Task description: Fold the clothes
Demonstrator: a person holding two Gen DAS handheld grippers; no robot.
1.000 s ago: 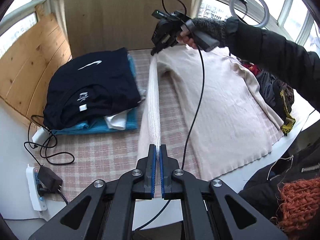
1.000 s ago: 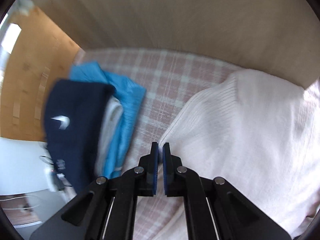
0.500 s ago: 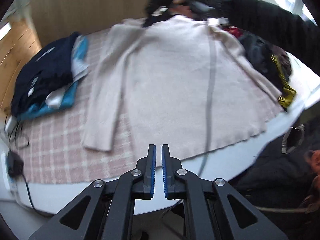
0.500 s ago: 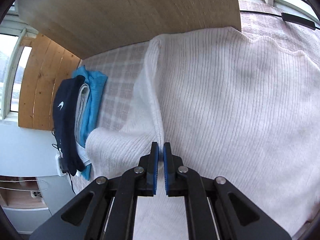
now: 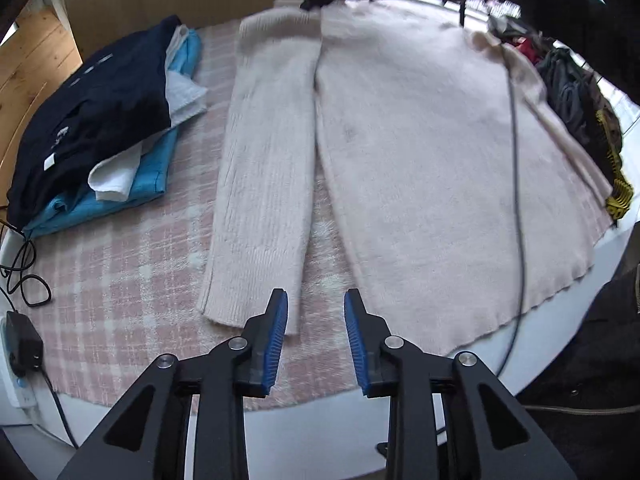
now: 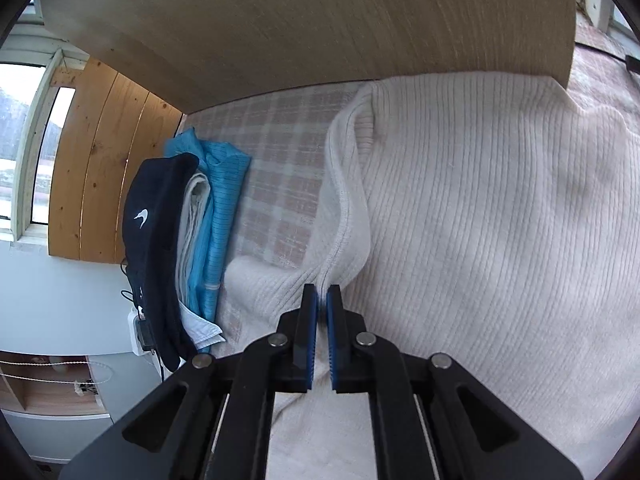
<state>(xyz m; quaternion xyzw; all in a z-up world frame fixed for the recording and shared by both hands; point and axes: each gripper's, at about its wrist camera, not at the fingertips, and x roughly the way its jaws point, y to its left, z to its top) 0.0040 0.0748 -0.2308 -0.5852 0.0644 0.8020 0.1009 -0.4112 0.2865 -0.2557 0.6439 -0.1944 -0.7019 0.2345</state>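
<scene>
Sweater: a cream ribbed knit sweater (image 5: 420, 152) lies spread flat on the pink-and-white checked cloth (image 5: 120, 288) that covers the worktop, its hem toward the near edge and its shoulders toward the far edge.
Sleeve: the long ribbed sleeve (image 5: 264, 168) lies straight beside the sweater's body, its cuff near the front edge.
Right gripper: the right gripper (image 6: 323, 300) has its blue-padded jaws clamped on a fold of the sweater at the shoulder seam, near the far edge of the worktop; the knit bunches up in a ridge ahead of the jaws.
Left gripper: the left gripper (image 5: 316, 308) hovers over the near edge with its jaws apart, holding nothing; the sleeve cuff lies just beside its left finger.
Folded stack: a pile of folded clothes, a dark navy top (image 5: 92, 108) over a white garment (image 5: 120, 172) and a bright blue garment (image 5: 120, 196), sits at the left edge of the worktop, apart from the sleeve.
Loose clothes: a heap of dark and yellow-striped garments (image 5: 592, 120) lies at the right edge, touching the sweater.
Cable: a thin dark cable (image 5: 516, 184) crosses over the sweater's right part.
Power strip: a white power strip with a black plug (image 5: 20, 344) sits at the front left corner.
Back: a pale wooden board (image 6: 320, 20) stands along the far edge.
</scene>
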